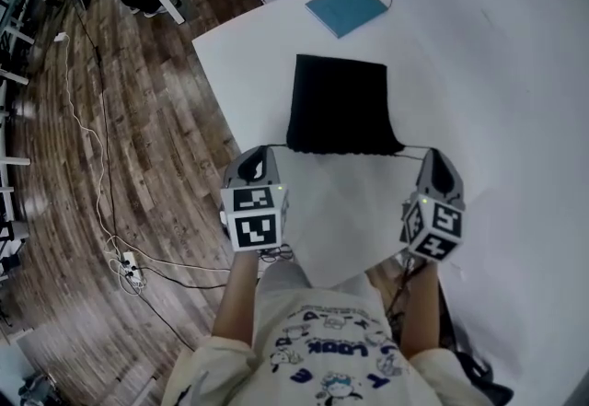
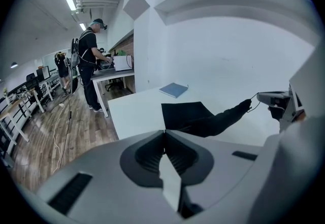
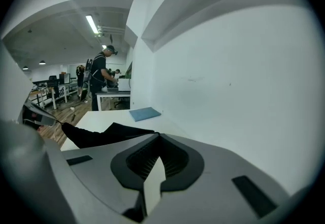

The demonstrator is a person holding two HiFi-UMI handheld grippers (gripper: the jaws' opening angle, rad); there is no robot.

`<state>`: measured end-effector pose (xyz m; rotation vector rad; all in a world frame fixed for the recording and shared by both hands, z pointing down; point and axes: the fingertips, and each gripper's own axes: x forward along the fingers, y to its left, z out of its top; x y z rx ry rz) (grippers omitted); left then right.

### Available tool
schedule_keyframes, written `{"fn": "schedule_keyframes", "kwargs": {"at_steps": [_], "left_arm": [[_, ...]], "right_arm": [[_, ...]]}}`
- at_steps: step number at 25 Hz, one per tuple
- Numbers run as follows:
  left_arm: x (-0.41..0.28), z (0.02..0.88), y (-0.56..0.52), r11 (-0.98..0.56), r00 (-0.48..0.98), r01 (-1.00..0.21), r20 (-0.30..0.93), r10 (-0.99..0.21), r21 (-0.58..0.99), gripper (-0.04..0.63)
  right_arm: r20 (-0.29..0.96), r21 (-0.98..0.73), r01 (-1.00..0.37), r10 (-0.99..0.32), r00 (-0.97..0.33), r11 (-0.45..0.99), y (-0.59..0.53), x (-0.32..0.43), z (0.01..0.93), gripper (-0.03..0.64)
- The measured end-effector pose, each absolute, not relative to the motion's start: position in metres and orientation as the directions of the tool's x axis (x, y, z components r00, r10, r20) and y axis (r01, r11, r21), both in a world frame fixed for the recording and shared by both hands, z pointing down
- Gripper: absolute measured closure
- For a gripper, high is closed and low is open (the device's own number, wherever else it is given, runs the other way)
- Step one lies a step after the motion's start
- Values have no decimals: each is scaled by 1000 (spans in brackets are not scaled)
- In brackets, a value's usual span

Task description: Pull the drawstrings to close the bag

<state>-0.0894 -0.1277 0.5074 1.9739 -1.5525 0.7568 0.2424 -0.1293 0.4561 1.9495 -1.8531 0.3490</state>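
A black drawstring bag (image 1: 339,103) lies flat on the white table (image 1: 479,73), its near mouth edge bunched into gathers. A thin cord (image 1: 281,147) runs from the mouth's left corner to my left gripper (image 1: 265,149), which is shut on it. Another cord (image 1: 414,149) stretches from the right corner to my right gripper (image 1: 433,152), also shut on it. In the left gripper view the bag's (image 2: 195,117) right corner is pulled up toward the right gripper (image 2: 277,99). In the right gripper view the bag (image 3: 104,134) rises toward the left gripper (image 3: 36,115).
A blue notebook (image 1: 347,6) lies beyond the bag near the table's far edge. The table's left edge (image 1: 216,91) drops to a wooden floor with cables (image 1: 87,133). A white wall stands to the right. A person (image 2: 90,63) stands at a distant desk.
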Motion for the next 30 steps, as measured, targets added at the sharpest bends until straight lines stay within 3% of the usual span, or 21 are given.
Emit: {"fn": "schedule_keyframes", "kwargs": {"at_steps": [11, 19, 30], "left_arm": [[-99, 466, -128, -190, 175, -981, 634, -753, 45, 589], [-112, 448, -132, -142, 79, -988, 599, -797, -60, 589], [-139, 439, -138, -57, -4, -995, 578, -816, -88, 589]], "right_arm": [[395, 157, -972, -891, 224, -175, -106, 259, 417, 615], [375, 199, -933, -857, 354, -298, -87, 272, 402, 615], [366, 181, -891, -813, 454, -416, -71, 301, 397, 615]]}}
